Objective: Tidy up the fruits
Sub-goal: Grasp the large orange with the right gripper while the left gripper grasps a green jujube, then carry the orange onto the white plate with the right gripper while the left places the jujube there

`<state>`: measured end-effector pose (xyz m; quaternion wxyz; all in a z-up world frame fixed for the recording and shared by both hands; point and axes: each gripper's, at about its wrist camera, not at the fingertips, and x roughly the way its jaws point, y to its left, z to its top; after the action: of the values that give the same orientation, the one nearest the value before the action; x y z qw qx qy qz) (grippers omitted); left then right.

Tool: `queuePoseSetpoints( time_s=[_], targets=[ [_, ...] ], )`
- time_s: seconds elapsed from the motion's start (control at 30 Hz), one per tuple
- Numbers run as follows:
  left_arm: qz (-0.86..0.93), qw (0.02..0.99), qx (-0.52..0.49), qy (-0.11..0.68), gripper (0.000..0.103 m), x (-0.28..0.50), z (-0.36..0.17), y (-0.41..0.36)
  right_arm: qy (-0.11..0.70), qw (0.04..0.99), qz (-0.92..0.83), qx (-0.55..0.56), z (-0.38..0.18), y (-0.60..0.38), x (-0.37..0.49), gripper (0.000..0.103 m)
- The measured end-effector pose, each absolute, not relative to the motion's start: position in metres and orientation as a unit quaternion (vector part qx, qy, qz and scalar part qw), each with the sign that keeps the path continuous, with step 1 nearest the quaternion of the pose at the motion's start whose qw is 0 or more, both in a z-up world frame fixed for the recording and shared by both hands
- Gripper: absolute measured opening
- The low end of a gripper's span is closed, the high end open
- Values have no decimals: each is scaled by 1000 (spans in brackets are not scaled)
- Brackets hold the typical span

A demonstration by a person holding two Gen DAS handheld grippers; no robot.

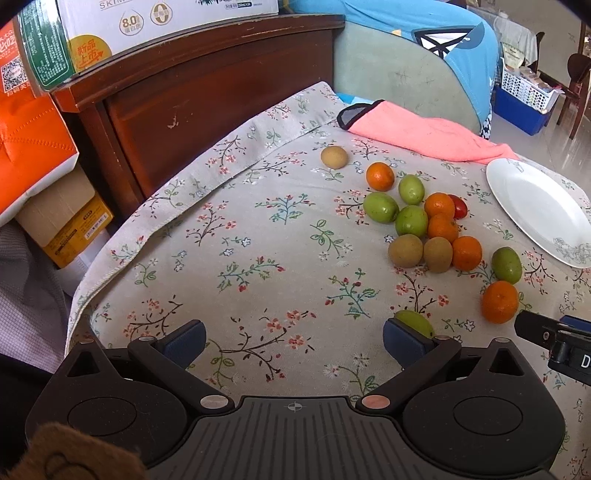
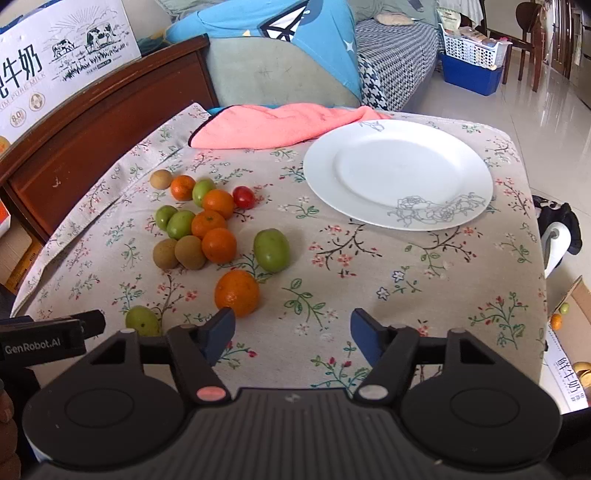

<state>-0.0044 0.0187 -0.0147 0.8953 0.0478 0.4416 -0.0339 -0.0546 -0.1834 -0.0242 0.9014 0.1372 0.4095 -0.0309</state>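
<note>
A pile of fruit lies on the flowered cloth: oranges (image 2: pixel 219 245), green fruits (image 2: pixel 180 224), brown kiwis (image 2: pixel 190 252) and one red tomato (image 2: pixel 243 196). A white plate (image 2: pixel 458 162) with nothing on it sits to their right. My right gripper (image 2: pixel 293 330) is open over bare cloth, with a lone orange (image 2: pixel 237 291) just beyond its left finger and a green fruit (image 2: pixel 271 250) farther on. My left gripper (image 1: pixel 293 341) is open with nothing between its fingers. A green fruit (image 1: pixel 417 321) peeks from behind its right finger. The pile (image 1: pixel 424 221) lies far to the right in the left wrist view.
A pink towel (image 2: pixel 273 125) lies at the table's back edge, before a sofa with a blue cushion (image 2: pixel 295 33). A dark wooden board (image 1: pixel 207 96) with cartons on it borders the left side. The table's right edge drops to tiled floor and a box (image 2: pixel 569 314).
</note>
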Motion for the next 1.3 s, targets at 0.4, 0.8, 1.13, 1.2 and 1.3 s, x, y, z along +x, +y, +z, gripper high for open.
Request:
queuePoseSetpoints(
  time_s=[0.4,0.8,1.13,1.2,1.3],
  targets=[
    [-58,895,64,439,98,-8,-20,14,397,908,35,128,-26,-170,-41,45],
    [-121,897,57,422,90,-12,-25,-1,403,906,45,124,-34,-167,-32,29],
    [-161,894,44,416,82,-12,-32,-12,395,907,34,144,-28,-178,-37,29],
    [-161,893,40,419,77,-11,-35,-13,396,906,31,145,-28,-178,-38,29],
    [-159,891,36,424,66,-8,-40,-14,398,905,28,148,-27,-180,-38,29]
  ],
)
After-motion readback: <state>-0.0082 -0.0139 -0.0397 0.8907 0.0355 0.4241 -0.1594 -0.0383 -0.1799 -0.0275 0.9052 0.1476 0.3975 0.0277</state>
